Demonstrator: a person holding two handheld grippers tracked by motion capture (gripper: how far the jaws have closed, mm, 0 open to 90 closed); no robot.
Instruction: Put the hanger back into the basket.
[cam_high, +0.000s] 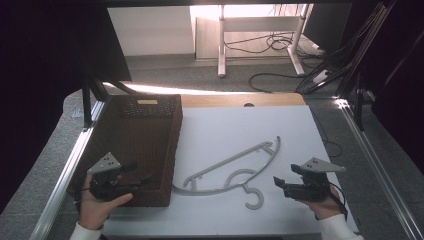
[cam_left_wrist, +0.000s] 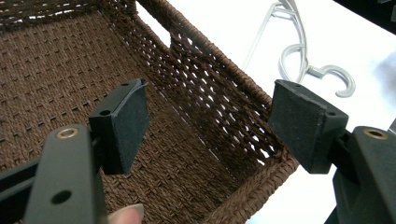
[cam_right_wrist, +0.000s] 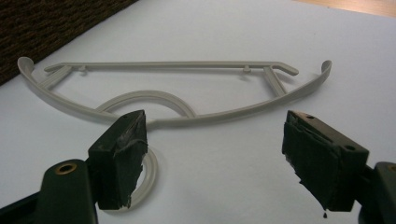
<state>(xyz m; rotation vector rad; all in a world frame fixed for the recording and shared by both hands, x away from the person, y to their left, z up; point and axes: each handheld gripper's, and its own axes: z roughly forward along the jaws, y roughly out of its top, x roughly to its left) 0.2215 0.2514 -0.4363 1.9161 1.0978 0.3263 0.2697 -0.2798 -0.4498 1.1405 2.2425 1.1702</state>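
The grey plastic hanger (cam_high: 235, 170) lies flat on the white counter (cam_high: 280, 130), just right of the brown woven basket (cam_high: 135, 145), its hook pointing toward the near edge. The right gripper (cam_high: 278, 182) hovers just right of that hook with fingers (cam_right_wrist: 119, 156) spread wide and empty, so closing on the hook's neck, squarely and low, looks the safest bet. The left gripper (cam_high: 134, 173) hangs over the basket's near right corner, fingers (cam_left_wrist: 123, 123) equally wide apart and holding nothing; it might steady the rim. The counter is smooth and bare otherwise. Beyond it, grey carpet, a desk frame (cam_high: 260, 35) and loose cables (cam_high: 280, 45) sit in bright light.
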